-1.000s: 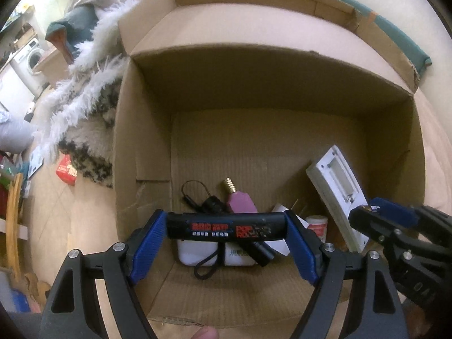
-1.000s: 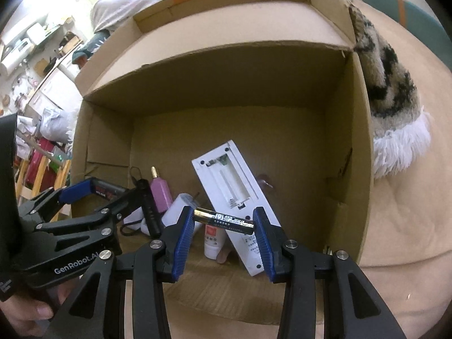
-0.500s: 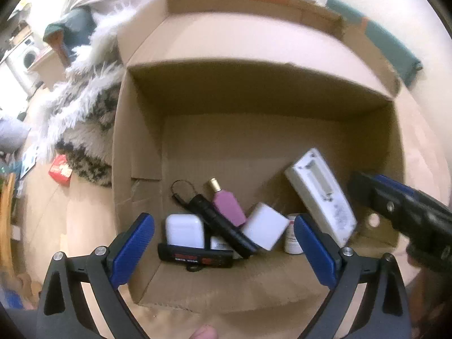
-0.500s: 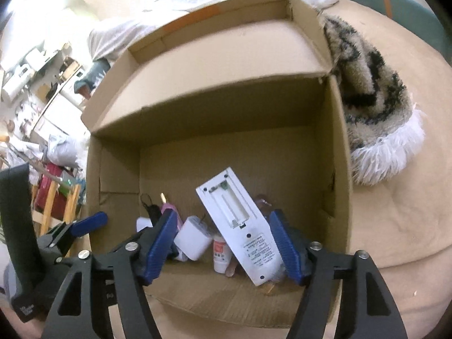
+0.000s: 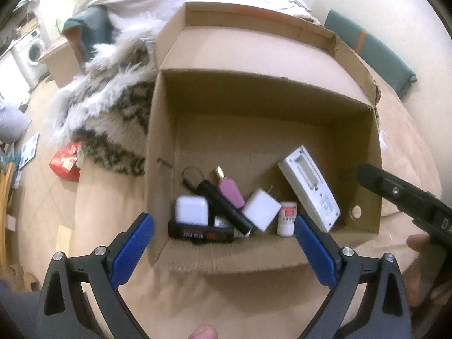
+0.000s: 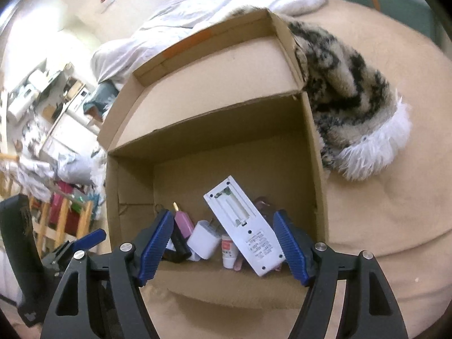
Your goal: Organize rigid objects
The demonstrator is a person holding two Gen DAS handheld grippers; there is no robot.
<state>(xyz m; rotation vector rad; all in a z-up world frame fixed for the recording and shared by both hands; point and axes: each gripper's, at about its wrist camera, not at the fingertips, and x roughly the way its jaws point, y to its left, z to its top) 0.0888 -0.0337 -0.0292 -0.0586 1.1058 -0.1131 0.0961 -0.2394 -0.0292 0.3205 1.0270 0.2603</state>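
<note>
An open cardboard box (image 5: 158, 147) (image 6: 310, 163) stands on a beige bed. Along its near wall lie a black bar with a red label (image 5: 200, 231), a white case (image 5: 192, 209), a black cylinder (image 5: 226, 206), a pink item (image 5: 230, 188) (image 6: 183, 221), a white charger cube (image 5: 261, 210) (image 6: 204, 238), a small red-labelled bottle (image 5: 286, 217) (image 6: 228, 248) and a white remote (image 5: 309, 188) (image 6: 243, 226) lying back-up with its battery bay bare. My left gripper (image 5: 224, 248) hangs open above the box's near edge, empty. My right gripper (image 6: 223, 247) is open and empty too. No battery shows.
A furry patterned blanket (image 5: 113, 107) (image 6: 347, 84) lies against the box. White bedding (image 6: 197, 8) is heaped behind it, with a teal cushion (image 5: 375, 56) at the far right. A red packet (image 5: 65, 163) lies on the floor at the left, near furniture and clutter.
The left gripper let go of the black bar, which now lies in the box. The right gripper released its battery. Both jaws spread wide and both grippers rose and drew back.
</note>
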